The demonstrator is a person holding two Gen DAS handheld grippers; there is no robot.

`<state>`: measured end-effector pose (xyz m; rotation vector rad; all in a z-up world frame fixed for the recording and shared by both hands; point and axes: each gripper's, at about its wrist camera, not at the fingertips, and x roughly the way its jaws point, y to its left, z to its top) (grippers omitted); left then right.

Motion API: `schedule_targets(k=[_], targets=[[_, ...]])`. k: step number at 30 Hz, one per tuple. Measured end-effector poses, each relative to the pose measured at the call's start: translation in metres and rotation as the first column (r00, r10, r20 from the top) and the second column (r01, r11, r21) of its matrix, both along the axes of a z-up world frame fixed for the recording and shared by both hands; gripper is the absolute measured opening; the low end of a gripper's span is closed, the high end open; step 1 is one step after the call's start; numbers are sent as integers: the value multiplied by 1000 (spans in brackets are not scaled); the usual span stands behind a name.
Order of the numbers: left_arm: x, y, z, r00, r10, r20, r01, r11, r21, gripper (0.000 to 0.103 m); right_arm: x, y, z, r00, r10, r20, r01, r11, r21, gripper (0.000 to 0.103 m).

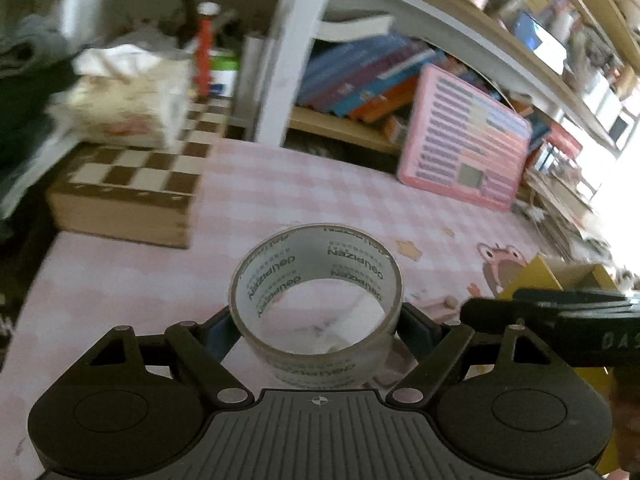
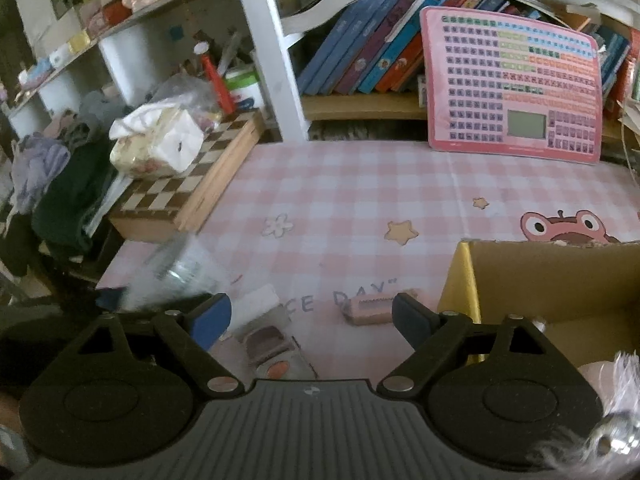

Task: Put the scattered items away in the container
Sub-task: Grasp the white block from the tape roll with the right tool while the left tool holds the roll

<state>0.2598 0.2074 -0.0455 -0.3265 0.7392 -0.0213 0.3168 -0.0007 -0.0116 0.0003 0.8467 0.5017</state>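
1. While my left gripper (image 1: 316,330) pinches the clear tape roll (image 1: 316,304) betw. both pads, the roll sits lifted above the pink checked tablecloth (image 1: 304,192), hole facing up.
2. My right gripper (image 2: 312,316) hangs w/ jaws spread wide, nothing betw. them.
3. Cardboard box (image 2: 552,272) sits just right of the right gripper, open top.
4. Small pink brush (image 2: 370,310) lies on the cloth nr. the right fingertip; a makeup palette (image 2: 272,344) lies below the left fingertip.
5. Chessboard box (image 2: 188,184) at back left, tissue pack (image 2: 156,140) on top.
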Motion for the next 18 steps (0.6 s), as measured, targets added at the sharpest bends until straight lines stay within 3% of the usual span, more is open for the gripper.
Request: schedule_targets(k=[5, 11, 14, 18], targets=[[-24, 21, 3, 997, 76, 5, -76, 997, -35, 85, -6, 22, -8, 995, 98, 31, -93, 988, -123, 89], [-46, 28, 10, 991, 135, 21, -134, 989, -58, 85, -6, 49, -15, 976, 213, 38, -204, 965, -162, 88], [-52, 30, 11, 990, 142, 17, -141, 988, -57, 85, -2, 72, -25, 949, 312, 52, -292, 927, -237, 88], [-60, 33, 12, 988, 157, 16, -156, 986, -61, 85, 9, 95, -43, 918, 396, 3, -372, 867, -332, 88]])
